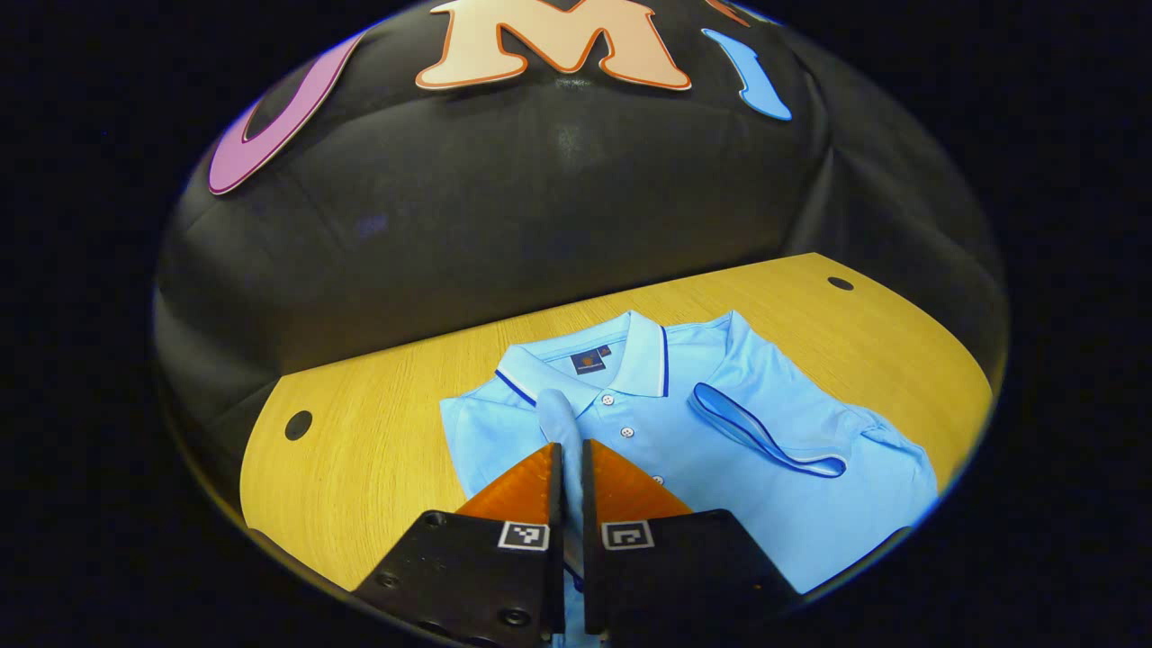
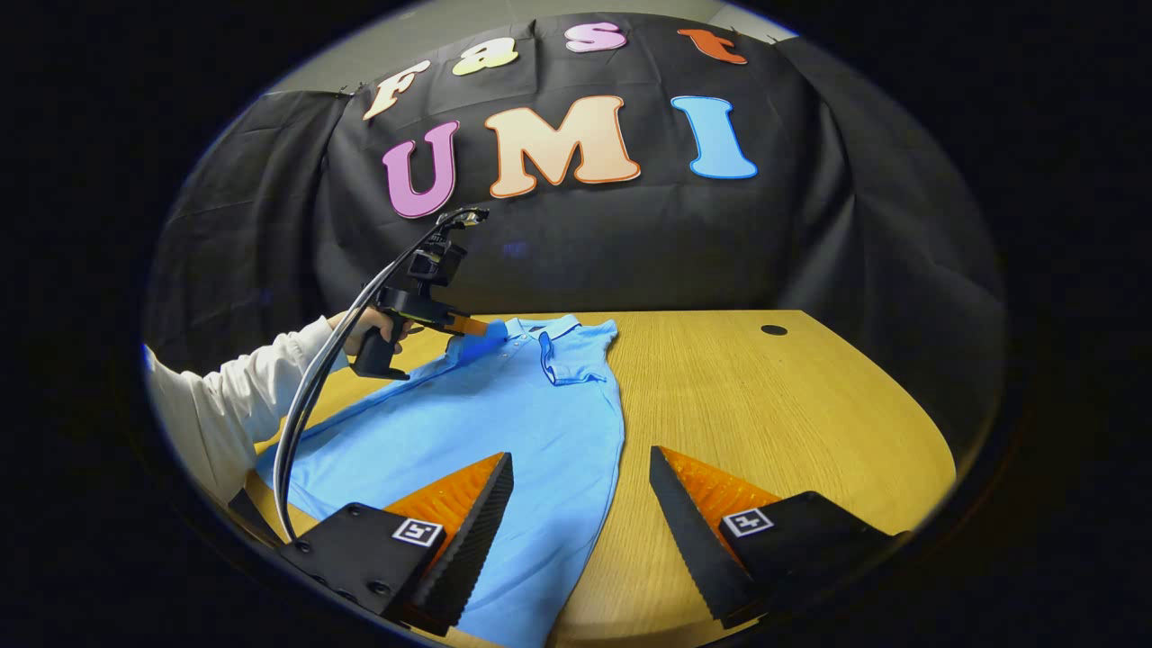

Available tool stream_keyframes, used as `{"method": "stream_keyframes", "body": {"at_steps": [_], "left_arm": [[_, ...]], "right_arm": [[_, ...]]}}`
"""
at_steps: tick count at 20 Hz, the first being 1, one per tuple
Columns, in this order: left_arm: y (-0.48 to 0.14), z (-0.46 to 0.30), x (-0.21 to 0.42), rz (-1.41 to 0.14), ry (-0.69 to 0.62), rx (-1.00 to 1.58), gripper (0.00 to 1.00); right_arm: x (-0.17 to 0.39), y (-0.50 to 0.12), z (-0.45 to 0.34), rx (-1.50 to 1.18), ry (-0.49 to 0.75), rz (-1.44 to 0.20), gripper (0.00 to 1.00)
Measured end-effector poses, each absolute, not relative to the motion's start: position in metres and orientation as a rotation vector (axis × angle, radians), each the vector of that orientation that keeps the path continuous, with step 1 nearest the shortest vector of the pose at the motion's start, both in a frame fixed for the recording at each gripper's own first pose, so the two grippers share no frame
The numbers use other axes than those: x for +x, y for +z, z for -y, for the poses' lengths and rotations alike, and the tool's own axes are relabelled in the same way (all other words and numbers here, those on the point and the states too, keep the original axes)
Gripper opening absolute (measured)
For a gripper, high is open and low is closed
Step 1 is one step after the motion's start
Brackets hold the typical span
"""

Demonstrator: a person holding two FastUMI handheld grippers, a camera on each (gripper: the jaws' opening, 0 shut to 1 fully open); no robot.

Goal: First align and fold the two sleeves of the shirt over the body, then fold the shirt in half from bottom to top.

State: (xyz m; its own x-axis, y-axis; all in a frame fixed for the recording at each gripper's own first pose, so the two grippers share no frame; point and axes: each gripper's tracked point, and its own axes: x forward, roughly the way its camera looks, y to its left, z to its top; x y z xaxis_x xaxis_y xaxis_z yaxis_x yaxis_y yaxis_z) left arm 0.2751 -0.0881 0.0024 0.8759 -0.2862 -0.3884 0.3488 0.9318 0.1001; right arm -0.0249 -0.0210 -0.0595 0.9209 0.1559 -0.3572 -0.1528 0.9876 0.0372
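**Inspector:** Light-blue fabric sits pinched between the fingers of the left gripper (image 1: 571, 450), which are drawn almost together with a strip of the shirt's sleeve (image 1: 560, 423) running up between them. State of the other tool?

**Assistant:** The right gripper (image 2: 580, 468) stands wide apart over the table edge and holds nothing; one finger hangs above the shirt's hem area, the other above bare wood.

**Inspector:** Pose of the hand?

**Assistant:** In the right gripper view, a hand (image 2: 364, 328) in a white sleeve (image 2: 225, 396) reaches in from the left, gripping the left tool's handle, its fingers angled down onto the shirt near the collar.

**Inspector:** Position and axis of the shirt?

**Assistant:** The shirt (image 1: 720, 450) lies flat on the wooden table (image 1: 360, 450), buttons up. Its long axis runs away from the person, hem near, collar (image 1: 630, 355) far, toward the black cloth wall (image 1: 540, 207). The right-hand sleeve (image 1: 774, 432) in the left gripper view is already folded over the body.
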Motion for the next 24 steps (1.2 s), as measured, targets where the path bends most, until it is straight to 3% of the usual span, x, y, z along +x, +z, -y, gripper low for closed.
{"method": "stream_keyframes", "body": {"at_steps": [2,3,7,15,24], "left_arm": [[0.006,0.09,0.268,-0.377,-0.349,0.149,0.13],[0.009,0.091,0.262,-0.37,-0.367,0.137,0.23],[0.02,0.066,0.235,-0.329,-0.332,0.132,0.96],[0.004,0.013,0.089,-0.347,-0.341,0.13,0.97],[-0.065,-0.024,-0.08,-0.422,-0.345,0.071,0.97]], "right_arm": [[-0.027,-0.064,0.017,0.012,0.164,-0.374,0.97],[-0.028,-0.066,0.015,0.014,0.169,-0.377,0.97],[-0.038,-0.072,0.004,0.021,0.195,-0.393,0.97],[-0.075,-0.086,-0.014,-0.014,0.265,-0.411,0.97],[-0.117,-0.106,-0.015,-0.092,0.29,-0.453,0.97]]}}
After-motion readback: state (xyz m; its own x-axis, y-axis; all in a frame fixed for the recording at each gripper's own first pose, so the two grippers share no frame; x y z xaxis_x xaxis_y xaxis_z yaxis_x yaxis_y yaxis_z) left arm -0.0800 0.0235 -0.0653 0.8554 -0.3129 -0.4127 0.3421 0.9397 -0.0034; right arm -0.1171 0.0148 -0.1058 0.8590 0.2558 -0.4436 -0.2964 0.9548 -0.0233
